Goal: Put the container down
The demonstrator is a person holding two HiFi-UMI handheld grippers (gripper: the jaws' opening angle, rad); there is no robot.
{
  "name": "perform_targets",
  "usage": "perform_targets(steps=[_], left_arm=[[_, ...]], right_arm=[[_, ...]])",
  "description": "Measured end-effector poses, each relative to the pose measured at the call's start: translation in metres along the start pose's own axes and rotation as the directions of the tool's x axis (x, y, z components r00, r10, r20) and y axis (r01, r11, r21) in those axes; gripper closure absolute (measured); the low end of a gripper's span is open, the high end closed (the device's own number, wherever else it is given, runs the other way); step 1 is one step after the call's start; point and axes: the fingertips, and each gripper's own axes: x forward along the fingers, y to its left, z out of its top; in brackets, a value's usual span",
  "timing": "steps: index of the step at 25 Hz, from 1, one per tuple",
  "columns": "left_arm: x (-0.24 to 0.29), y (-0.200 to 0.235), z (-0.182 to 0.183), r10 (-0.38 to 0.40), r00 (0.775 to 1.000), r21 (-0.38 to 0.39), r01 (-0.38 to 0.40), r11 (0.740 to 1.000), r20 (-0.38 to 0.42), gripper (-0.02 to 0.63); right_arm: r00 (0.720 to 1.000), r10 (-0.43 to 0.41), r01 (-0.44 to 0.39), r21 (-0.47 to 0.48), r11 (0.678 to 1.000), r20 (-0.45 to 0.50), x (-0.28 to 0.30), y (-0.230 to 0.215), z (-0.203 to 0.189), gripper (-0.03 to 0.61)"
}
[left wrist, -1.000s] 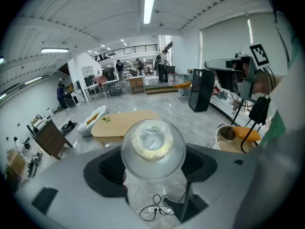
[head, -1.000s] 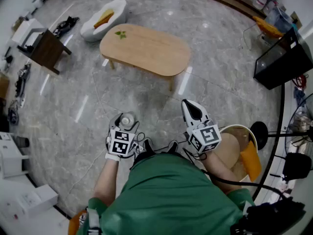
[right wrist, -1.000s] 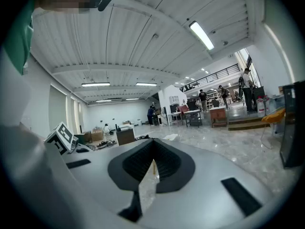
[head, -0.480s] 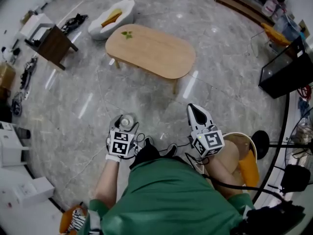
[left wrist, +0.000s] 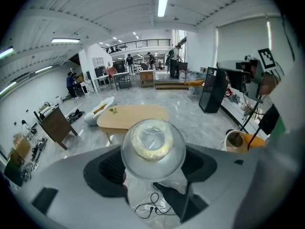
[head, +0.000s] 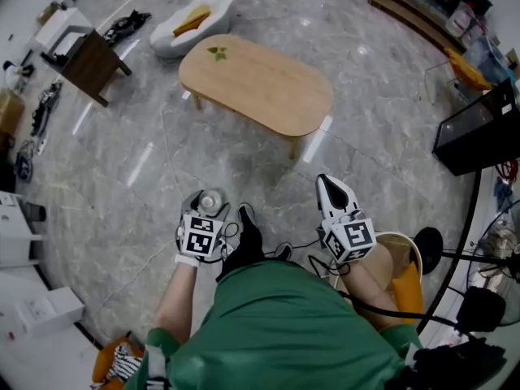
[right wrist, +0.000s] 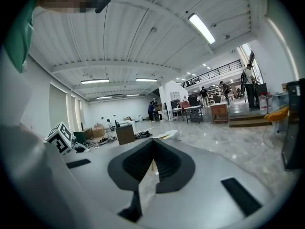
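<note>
A small clear round container [left wrist: 153, 148] with something pale yellow inside sits between the black pads of my left gripper [left wrist: 152, 168], which is shut on it. In the head view the container [head: 210, 201] shows at the tip of that gripper [head: 205, 211], held low in front of the person's body above the marble floor. My right gripper [head: 335, 192] is held at the same height to the right, its jaws closed together with nothing between them; its own view shows the two pads [right wrist: 143, 161] meeting at the tips.
An oval wooden coffee table [head: 256, 84] stands ahead on the grey marble floor. A white curved seat [head: 193, 23] lies beyond it, a dark side table [head: 85, 63] at the left. A stool with an orange cushion [head: 402, 262] is beside my right. Cables [left wrist: 150, 202] lie underfoot.
The person has stepped forward; the table has drifted right and slightly lower in the head view. Both grippers keep their pose, and the left still holds the container.
</note>
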Motion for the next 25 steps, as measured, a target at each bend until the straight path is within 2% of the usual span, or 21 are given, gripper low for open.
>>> perform_targets(steps=[5, 13, 20, 25], left_arm=[[0.043, 0.050, 0.038, -0.030, 0.999, 0.004, 0.030, 1.000, 0.014, 0.273], [0.099, 0.143, 0.086, -0.087, 0.996, 0.030, 0.086, 0.996, 0.026, 0.273], [0.126, 0.228, 0.091, -0.079, 0.997, 0.022, 0.079, 0.997, 0.010, 0.273], [0.135, 0.267, 0.090, -0.055, 0.998, -0.011, 0.055, 0.998, 0.004, 0.273]], right_arm=[[0.999, -0.035, 0.034, -0.019, 0.999, -0.021, 0.064, -0.013, 0.015, 0.565], [0.995, -0.071, 0.069, -0.035, 0.997, -0.073, 0.179, -0.002, 0.035, 0.565], [0.993, -0.066, 0.062, -0.048, 0.997, -0.094, 0.264, 0.022, 0.047, 0.565], [0.993, -0.037, 0.030, -0.066, 0.997, -0.110, 0.304, 0.033, 0.055, 0.565]])
